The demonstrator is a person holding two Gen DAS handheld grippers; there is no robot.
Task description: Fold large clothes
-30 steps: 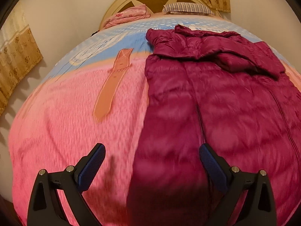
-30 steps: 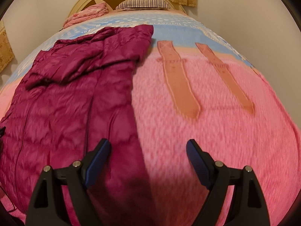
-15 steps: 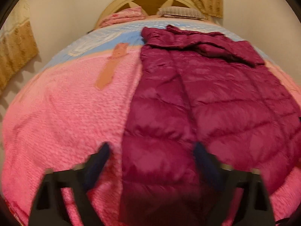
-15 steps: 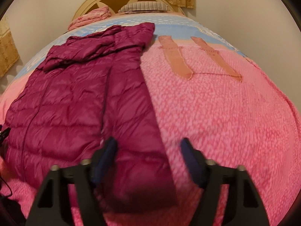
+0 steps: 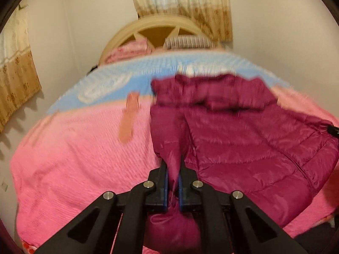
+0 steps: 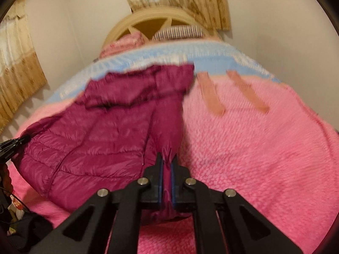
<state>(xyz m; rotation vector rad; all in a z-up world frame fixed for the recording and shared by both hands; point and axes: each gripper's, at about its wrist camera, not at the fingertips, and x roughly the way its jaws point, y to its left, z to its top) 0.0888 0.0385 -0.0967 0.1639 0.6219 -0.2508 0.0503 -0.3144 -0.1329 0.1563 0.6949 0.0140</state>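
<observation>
Maroon jacket (image 5: 243, 139) pinched in both grippers' closed jaws.

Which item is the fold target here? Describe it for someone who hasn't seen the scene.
On the bed's pink blanket lies a magenta quilted puffer coat, its near hem pinched by the left gripper and right gripper. It is the only dark, glossy garment.

The left gripper (image 5: 173, 170) pinches the near hem of the magenta puffer coat (image 5: 243, 135), lying on the pink blanket (image 5: 80, 158).
</observation>
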